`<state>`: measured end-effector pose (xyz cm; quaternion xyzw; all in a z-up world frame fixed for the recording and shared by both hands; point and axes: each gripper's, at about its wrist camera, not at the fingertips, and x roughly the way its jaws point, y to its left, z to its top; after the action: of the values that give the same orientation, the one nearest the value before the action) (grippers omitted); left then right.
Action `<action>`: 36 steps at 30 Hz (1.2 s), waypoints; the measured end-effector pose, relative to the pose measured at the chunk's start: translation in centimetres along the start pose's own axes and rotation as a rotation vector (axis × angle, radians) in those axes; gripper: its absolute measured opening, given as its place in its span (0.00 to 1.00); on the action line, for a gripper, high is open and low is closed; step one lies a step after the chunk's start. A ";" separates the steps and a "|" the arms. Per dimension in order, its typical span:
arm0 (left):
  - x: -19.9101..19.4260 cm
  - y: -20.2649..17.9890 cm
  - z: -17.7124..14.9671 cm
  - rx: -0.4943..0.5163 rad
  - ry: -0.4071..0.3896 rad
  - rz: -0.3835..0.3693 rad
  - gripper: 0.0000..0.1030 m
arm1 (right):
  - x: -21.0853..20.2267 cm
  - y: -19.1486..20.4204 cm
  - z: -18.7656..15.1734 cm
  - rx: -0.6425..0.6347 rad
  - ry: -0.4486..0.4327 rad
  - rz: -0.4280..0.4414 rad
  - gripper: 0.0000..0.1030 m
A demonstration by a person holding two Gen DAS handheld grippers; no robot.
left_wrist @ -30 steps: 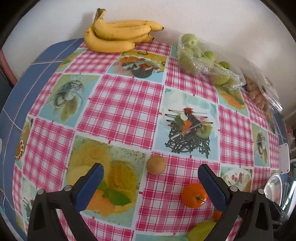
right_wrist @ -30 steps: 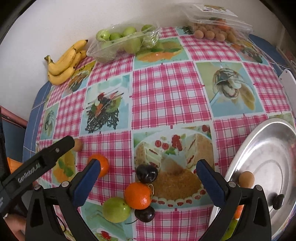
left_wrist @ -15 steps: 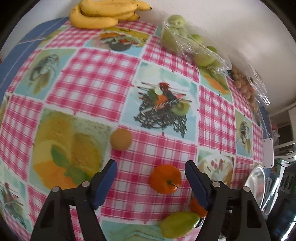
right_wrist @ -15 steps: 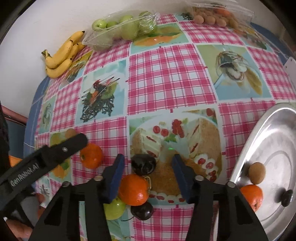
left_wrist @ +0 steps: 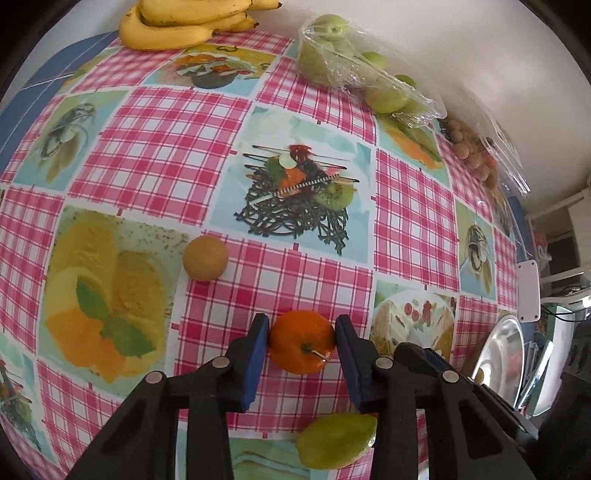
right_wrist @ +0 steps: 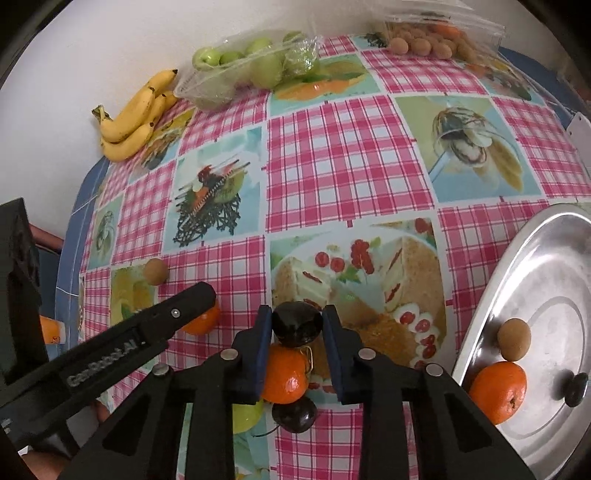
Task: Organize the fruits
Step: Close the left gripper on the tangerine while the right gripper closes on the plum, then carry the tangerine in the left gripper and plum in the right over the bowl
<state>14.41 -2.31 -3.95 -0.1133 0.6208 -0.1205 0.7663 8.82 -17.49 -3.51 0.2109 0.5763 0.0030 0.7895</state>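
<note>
My left gripper (left_wrist: 301, 334) is shut on an orange mandarin (left_wrist: 302, 347) on the checked tablecloth; it also shows in the right wrist view (right_wrist: 201, 321) behind the left gripper's finger. My right gripper (right_wrist: 297, 325) is shut on a dark cherry (right_wrist: 297, 328). Under it lie another mandarin (right_wrist: 284, 376), a second cherry (right_wrist: 294, 415) and a green fruit (right_wrist: 245, 415). A steel tray (right_wrist: 546, 266) at the right holds a mandarin (right_wrist: 498, 391), a brown round fruit (right_wrist: 514, 339) and a dark cherry (right_wrist: 577, 384).
A loose brown fruit (left_wrist: 205, 258) lies left of the left gripper, a green fruit (left_wrist: 334, 445) below it. At the back by the wall are bananas (left_wrist: 181, 22), a bag of green fruit (left_wrist: 354, 77) and a clear box of brown fruit (right_wrist: 436, 40).
Both grippers have moved forward and down and closed: the left from open onto the mandarin, the right from open onto the cherry.
</note>
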 end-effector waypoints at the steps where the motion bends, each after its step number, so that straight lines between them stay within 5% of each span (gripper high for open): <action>1: -0.1 -0.1 0.0 0.004 -0.006 0.003 0.38 | -0.2 0.0 0.0 0.001 -0.005 0.001 0.28; 16: -4.8 -1.5 0.3 0.037 -0.124 -0.031 0.37 | -4.6 -0.1 -0.1 0.012 -0.111 0.012 0.28; 36: -5.9 -3.6 -0.6 0.060 -0.146 -0.041 0.37 | -7.2 -4.8 -0.6 0.134 -0.121 -0.056 0.28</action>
<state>12.45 -3.78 2.52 -0.1115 0.5570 -0.1460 0.8099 4.73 -23.43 1.23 0.2469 0.5321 -0.0706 0.8068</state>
